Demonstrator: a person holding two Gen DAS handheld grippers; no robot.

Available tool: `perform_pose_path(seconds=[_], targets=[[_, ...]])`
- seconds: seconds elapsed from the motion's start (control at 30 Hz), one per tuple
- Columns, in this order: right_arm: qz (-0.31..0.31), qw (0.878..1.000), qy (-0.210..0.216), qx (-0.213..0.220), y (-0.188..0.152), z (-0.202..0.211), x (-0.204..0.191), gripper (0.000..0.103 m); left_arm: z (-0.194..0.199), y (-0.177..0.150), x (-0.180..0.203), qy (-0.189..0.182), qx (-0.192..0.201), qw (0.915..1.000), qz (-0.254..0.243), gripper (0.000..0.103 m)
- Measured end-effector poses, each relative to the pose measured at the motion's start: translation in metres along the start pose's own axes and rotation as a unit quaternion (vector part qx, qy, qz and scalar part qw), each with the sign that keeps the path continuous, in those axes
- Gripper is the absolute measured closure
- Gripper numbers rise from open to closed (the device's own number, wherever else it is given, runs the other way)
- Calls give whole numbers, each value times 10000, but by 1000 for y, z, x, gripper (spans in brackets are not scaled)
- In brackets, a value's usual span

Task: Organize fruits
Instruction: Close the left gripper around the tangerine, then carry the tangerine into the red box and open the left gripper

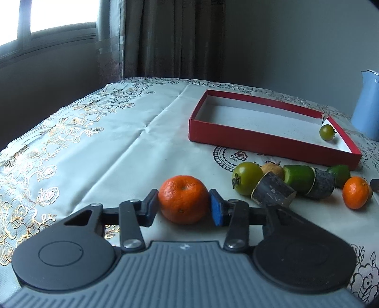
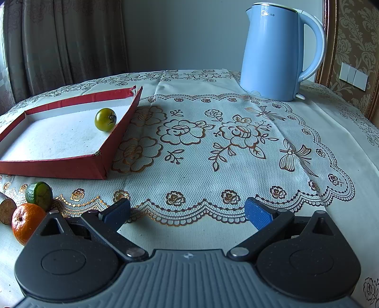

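Where fruit crowds, a kiwi (image 1: 272,168) hides half-covered.

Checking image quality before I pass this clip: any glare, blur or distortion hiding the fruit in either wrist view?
Left wrist view: the window is blown out white and fisheye bends the table edge, but the mandarin between the left gripper pads is sharp. Right wrist view: even daylight, soft shadows, the green tomato in the red tray is clear, edges curved.

Blue kettle (image 2: 274,54) upright on floral tablecloth (image 2: 213,147); curtains (image 1: 165,38) behind; window (image 1: 47,19).
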State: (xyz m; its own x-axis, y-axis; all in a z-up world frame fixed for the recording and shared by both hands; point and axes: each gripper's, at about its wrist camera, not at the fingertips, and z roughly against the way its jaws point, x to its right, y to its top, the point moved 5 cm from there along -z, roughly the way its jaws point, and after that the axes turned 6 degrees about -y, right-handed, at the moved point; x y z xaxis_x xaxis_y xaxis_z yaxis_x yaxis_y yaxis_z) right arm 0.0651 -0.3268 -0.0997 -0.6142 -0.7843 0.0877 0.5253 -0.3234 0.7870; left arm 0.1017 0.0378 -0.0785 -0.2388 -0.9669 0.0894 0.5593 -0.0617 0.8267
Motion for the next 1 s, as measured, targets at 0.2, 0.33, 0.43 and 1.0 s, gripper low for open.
perform_pose_path(seconds=[0.2, 0.33, 0.43, 1.0], targets=[[-1, 10000, -1, 2, 0, 0, 0, 0, 6, 1, -1, 117, 115, 9999, 26, 62], [0, 10000, 0, 3, 0, 0, 0, 0, 16, 18, 12, -52, 297, 9995, -68, 62], [1, 10000, 0, 4, 0, 0, 0, 0, 22, 46, 28, -206, 535, 9979, -287, 62], [8, 10000, 0, 10, 1, 0, -1, 0, -102, 111, 59, -188, -97, 9986, -490, 62]])
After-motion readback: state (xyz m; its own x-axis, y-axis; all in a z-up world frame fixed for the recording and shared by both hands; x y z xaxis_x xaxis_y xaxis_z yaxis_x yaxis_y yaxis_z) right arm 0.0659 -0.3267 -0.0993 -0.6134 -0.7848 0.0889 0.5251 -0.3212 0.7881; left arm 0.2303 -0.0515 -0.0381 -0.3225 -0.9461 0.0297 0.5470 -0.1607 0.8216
